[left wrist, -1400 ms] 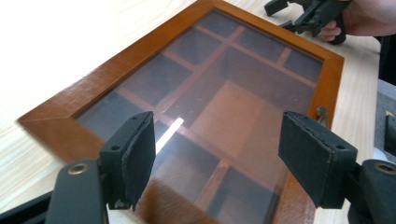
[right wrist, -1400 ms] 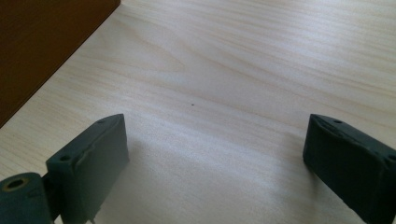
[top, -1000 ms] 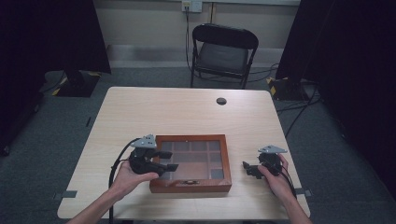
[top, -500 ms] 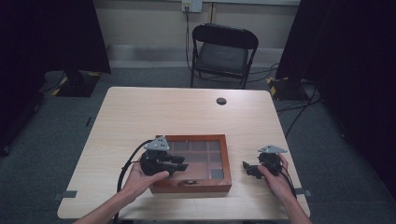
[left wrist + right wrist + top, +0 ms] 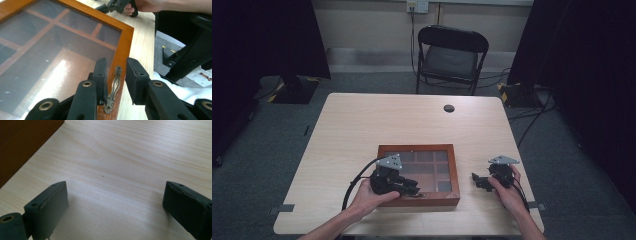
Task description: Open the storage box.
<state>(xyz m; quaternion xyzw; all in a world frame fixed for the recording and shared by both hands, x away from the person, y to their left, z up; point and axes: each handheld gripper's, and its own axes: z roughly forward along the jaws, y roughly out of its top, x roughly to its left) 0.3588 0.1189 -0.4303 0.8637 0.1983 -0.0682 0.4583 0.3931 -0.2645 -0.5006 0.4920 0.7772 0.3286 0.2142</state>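
A wooden box [image 5: 384, 150] with a glass lid [image 5: 50, 50] lies near the table's front edge. A small brass handle [image 5: 114, 85] sits on the lid's front rim. My left gripper [image 5: 413, 188] reaches over the box's front edge. In the left gripper view [image 5: 116, 62] its jaws stand narrowly apart, one over the glass and one outside the rim, with the handle between them. A sliver of table shows between the outer jaw and the rim. My right gripper [image 5: 477, 181] rests right of the box, wide open [image 5: 115, 192] over bare table, holding nothing.
The box's dark side [image 5: 25, 145] lies to the left in the right gripper view. A black round cap [image 5: 449, 108] sits in the table [image 5: 362, 125] at the far middle. A black chair [image 5: 452, 55] stands behind the table. Cables run across the floor at the right.
My left gripper has moved right, from the box's left end to over its front rim, and now straddles the handle. The right gripper has stayed put.
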